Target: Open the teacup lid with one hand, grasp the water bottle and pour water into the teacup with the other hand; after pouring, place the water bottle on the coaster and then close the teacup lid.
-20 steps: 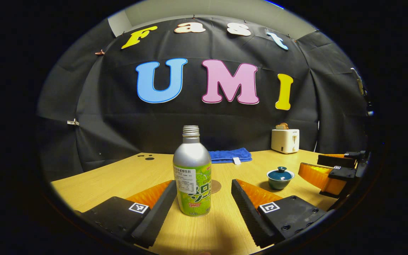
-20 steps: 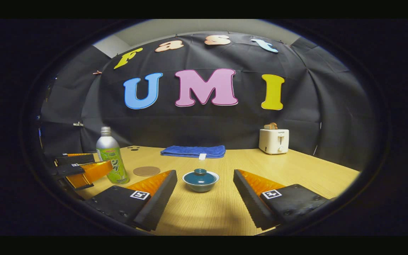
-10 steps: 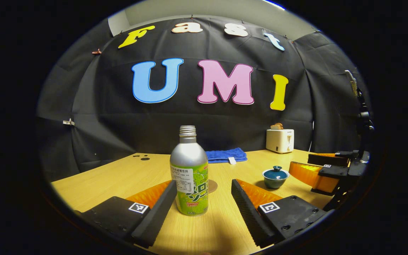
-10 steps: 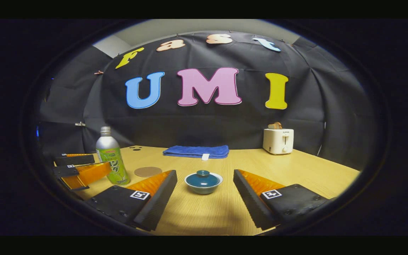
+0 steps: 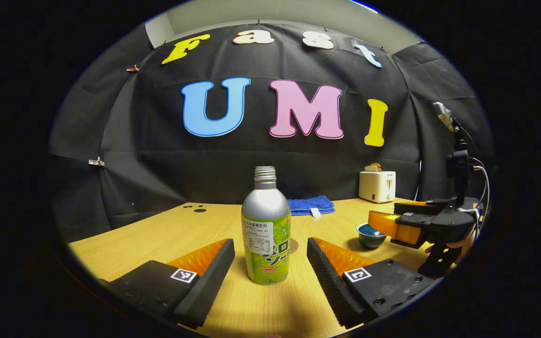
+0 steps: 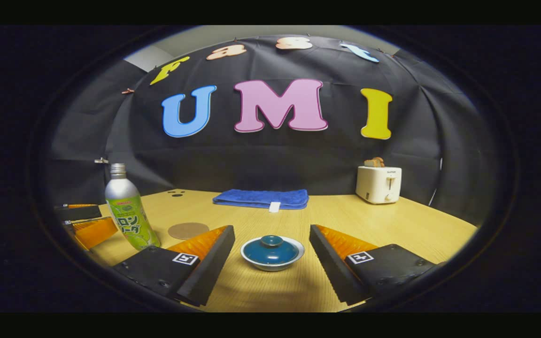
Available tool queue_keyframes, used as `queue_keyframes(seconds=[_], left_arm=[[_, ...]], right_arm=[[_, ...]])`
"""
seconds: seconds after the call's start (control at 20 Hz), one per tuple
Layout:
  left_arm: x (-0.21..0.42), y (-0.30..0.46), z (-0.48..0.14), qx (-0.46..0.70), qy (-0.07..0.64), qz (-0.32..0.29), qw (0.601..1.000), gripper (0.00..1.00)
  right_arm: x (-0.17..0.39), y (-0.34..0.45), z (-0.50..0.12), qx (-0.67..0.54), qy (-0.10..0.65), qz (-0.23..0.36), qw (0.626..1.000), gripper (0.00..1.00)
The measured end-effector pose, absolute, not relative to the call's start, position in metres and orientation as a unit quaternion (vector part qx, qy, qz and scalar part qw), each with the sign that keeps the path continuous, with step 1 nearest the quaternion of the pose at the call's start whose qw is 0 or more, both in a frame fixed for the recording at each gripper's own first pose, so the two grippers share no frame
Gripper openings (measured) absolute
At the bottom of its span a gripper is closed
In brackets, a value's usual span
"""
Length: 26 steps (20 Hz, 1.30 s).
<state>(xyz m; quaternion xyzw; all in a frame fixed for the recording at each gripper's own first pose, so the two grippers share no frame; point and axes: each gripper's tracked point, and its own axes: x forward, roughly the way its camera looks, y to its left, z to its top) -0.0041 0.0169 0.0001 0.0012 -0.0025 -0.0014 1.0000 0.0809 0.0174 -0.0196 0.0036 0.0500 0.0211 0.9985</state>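
A silver bottle with a green label (image 5: 266, 234) stands upright on the wooden table, uncapped, between the spread fingers of my left gripper (image 5: 270, 263), which is open and not touching it. In the right gripper view the same bottle (image 6: 127, 211) stands at the left, with the left gripper (image 6: 80, 225) beside it. A lidded blue teacup (image 6: 272, 252) sits between the fingers of my open right gripper (image 6: 272, 260), its lid on. From the left gripper view the teacup (image 5: 369, 235) is partly hidden by the right gripper (image 5: 392, 220). A round brown coaster (image 6: 188, 230) lies behind the bottle.
A folded blue towel (image 6: 261, 198) lies at the table's back edge. A white toaster (image 6: 378, 184) with bread in it stands at the back right. Small dark holes (image 6: 175, 193) mark the tabletop at the back left.
My right gripper has moved forward, so the teacup now sits between its fingers. The left gripper stays open around the bottle, shifted slightly left.
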Motion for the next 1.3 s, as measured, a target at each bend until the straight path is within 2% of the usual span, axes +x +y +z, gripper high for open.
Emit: queue_keyframes(seconds=[0.15,0.3,0.45,0.65,0.8,0.85,0.95,1.0,1.15,1.2,1.25,1.3], left_arm=[[-0.004,0.017,0.001,0.001,-0.003,-0.001,1.0,0.98],[-0.004,0.017,0.001,0.001,-0.003,-0.001,1.0,0.98],[-0.004,0.016,0.002,0.001,-0.003,-0.001,1.0,0.98],[-0.004,0.017,0.002,0.001,-0.003,-0.001,1.0,0.98],[-0.005,0.017,0.001,0.001,-0.003,-0.001,1.0,0.98],[-0.005,0.017,0.002,0.001,-0.003,-0.001,1.0,0.98],[-0.005,0.017,0.002,0.001,-0.003,-0.001,1.0,0.98],[-0.005,0.017,0.001,0.001,-0.002,-0.001,1.0,0.98],[-0.005,0.017,0.002,0.001,-0.002,-0.001,1.0,0.98],[-0.004,0.017,0.001,0.001,-0.002,-0.001,1.0,0.98],[-0.004,0.017,0.001,0.001,-0.002,-0.001,1.0,0.98],[-0.004,0.017,0.001,0.001,-0.002,-0.001,1.0,0.98]], right_arm=[[0.092,0.015,-0.032,0.003,0.09,0.014,0.996,0.99],[0.101,0.013,-0.033,0.001,0.098,0.007,0.995,0.83],[0.106,0.016,-0.037,-0.006,0.11,0.013,0.994,0.79],[0.111,0.021,-0.037,-0.007,0.112,0.028,0.993,0.69],[0.113,0.024,-0.041,0.002,0.124,0.042,0.991,0.47],[0.113,0.024,-0.041,0.002,0.123,0.043,0.991,0.48],[0.113,0.026,-0.04,-0.003,0.123,0.04,0.992,0.37],[0.111,0.024,-0.039,-0.006,0.121,0.035,0.992,0.4],[0.114,0.023,-0.04,-0.011,0.119,0.033,0.992,0.27],[0.114,0.024,-0.04,-0.01,0.119,0.036,0.992,0.3],[0.112,0.025,-0.039,-0.008,0.119,0.039,0.992,0.25],[0.112,0.024,-0.038,-0.003,0.118,0.038,0.992,0.3]])
